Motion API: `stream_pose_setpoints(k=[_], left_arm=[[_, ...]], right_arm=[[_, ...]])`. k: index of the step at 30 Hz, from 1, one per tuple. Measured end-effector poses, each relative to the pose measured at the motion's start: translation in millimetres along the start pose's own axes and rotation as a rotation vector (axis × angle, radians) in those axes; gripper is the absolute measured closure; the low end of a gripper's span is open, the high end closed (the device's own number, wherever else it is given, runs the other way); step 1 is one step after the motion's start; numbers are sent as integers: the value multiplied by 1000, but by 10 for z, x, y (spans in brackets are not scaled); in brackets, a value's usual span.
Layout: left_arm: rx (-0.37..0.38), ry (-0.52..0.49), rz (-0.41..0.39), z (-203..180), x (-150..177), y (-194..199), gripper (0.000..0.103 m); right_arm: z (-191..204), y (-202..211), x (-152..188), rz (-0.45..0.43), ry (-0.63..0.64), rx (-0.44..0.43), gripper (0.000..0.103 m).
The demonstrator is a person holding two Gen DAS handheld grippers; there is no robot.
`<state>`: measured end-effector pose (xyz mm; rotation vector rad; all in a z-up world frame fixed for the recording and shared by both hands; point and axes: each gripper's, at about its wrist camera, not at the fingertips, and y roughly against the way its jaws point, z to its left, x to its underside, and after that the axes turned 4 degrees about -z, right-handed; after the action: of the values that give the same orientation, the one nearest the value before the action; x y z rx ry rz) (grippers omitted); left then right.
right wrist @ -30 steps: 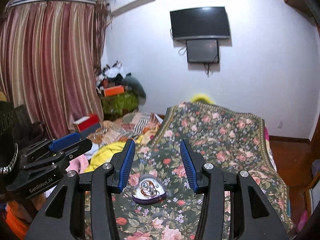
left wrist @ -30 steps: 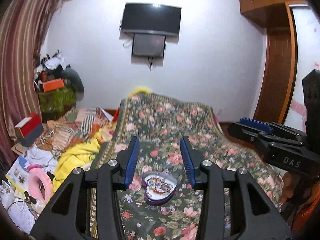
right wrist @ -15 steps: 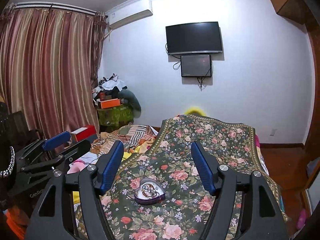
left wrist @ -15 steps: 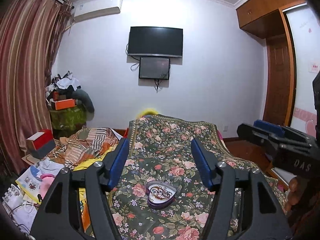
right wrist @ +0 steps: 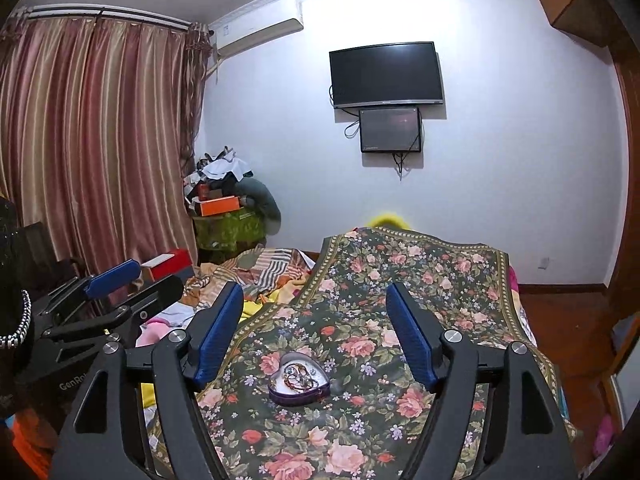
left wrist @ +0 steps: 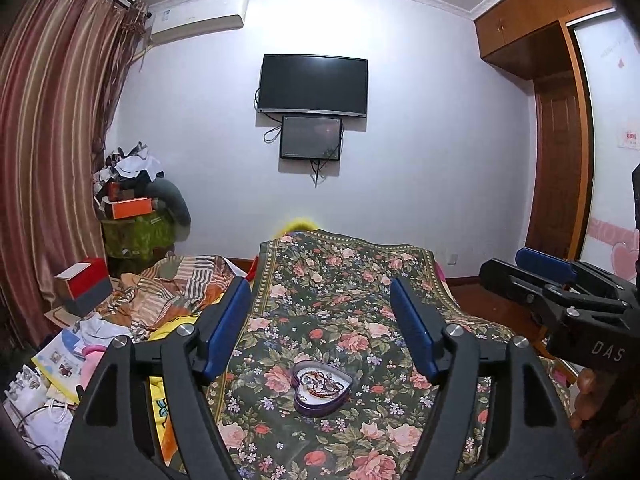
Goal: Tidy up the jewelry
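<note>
Both claws have opened wider and pulled up and back since a second ago. The left claw and right claw gape empty. The heart-shaped tin sits on the floral bedspread, a tangle of jewelry inside.

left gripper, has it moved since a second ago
Yes. The left gripper has pulled up and back: the TV sits lower in view, the heart box looks farther.
</note>
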<state>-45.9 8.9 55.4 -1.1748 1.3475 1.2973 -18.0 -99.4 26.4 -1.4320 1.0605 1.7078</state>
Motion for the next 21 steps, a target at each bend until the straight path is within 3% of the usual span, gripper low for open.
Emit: stream_pose_setpoints(k=[11,21], left_arm=[[1,-2,9,-1,19,-21,30],[-9,0,7,-17,33,-30,17]], right_arm=[[-19,-2,0,9,-8,0,33],[-19,-13,-10,15,-10,0,32]])
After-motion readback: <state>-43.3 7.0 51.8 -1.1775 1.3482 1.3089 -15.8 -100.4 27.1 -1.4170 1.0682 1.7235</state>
